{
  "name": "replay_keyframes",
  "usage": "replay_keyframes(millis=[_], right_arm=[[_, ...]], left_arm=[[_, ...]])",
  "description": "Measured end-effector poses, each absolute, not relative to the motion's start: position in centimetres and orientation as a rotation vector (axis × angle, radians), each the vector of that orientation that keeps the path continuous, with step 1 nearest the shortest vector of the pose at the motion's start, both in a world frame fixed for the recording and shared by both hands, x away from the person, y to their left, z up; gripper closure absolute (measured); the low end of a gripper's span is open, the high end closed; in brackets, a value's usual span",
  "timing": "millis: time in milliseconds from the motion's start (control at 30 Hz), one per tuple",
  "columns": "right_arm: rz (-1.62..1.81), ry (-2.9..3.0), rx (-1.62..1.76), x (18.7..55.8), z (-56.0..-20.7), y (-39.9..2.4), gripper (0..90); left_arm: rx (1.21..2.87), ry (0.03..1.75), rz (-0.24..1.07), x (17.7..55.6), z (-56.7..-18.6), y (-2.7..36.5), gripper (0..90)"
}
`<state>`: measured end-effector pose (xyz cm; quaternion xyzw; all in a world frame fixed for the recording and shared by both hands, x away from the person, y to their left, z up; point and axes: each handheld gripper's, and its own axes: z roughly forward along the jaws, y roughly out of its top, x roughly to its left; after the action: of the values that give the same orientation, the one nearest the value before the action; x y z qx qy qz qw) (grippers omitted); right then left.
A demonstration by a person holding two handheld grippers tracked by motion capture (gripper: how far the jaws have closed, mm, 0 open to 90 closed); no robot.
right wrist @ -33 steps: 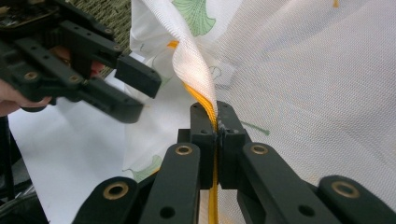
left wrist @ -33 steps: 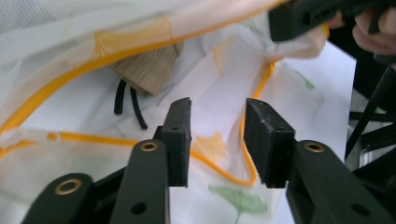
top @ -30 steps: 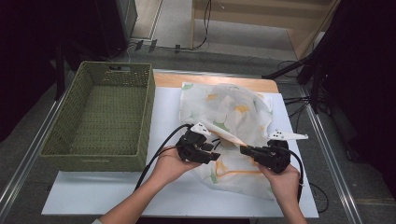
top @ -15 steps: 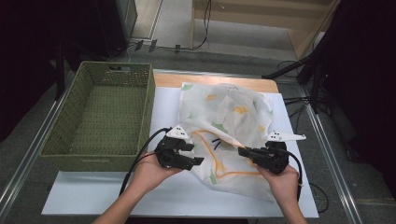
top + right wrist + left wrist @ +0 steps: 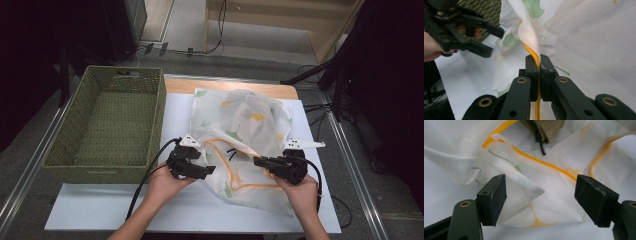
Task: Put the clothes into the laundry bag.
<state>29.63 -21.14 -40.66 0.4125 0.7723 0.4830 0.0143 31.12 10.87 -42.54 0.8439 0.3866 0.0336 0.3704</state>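
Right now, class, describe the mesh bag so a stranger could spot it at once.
On the white table, right of the green basket, lies the mesh bag. It alone is sheer white, printed with green leaves and edged with an orange zip.

Your left claw [image 5: 207, 170] and right claw [image 5: 257, 161] are both matte black, each trailing a black cable and topped by a pale grey three-cornered plate. Along your right claw's jaws you can see flat black links pinned with brass-coloured rivets and small dark screw holes. Your left claw's pads [image 5: 495, 198] are blocky black wedges with scuffed, dusty edges, and your forearms are bare of sleeves.
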Motion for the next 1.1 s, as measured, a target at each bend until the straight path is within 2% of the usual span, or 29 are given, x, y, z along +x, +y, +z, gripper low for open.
replay_keyframes(millis=[100,167,333,467,733,1100], right_arm=[[1.502,2.411,1.280,29.8,-40.7,-20.9,87.8],[1.503,2.413,1.278,29.8,-40.7,-20.8,87.8],[1.505,2.412,1.279,29.8,-40.7,-20.8,87.8],[1.502,2.418,1.281,29.8,-40.8,-20.9,87.8],[1.483,2.432,1.274,29.7,-41.0,-20.7,87.9],[1.457,2.471,1.251,29.3,-41.2,-19.8,88.0]], left_arm=[[2.175,1.022,0.102,31.7,-43.7,10.7,28.8],[2.162,1.059,0.110,32.3,-44.5,10.7,35.3],[2.196,1.108,0.134,32.9,-45.9,10.6,63.5],[2.180,1.092,0.077,33.0,-46.0,11.1,87.4],[2.164,0.987,0.018,29.1,-44.1,12.4,89.4],[2.112,0.960,0.004,23.5,-42.3,15.6,89.3]])
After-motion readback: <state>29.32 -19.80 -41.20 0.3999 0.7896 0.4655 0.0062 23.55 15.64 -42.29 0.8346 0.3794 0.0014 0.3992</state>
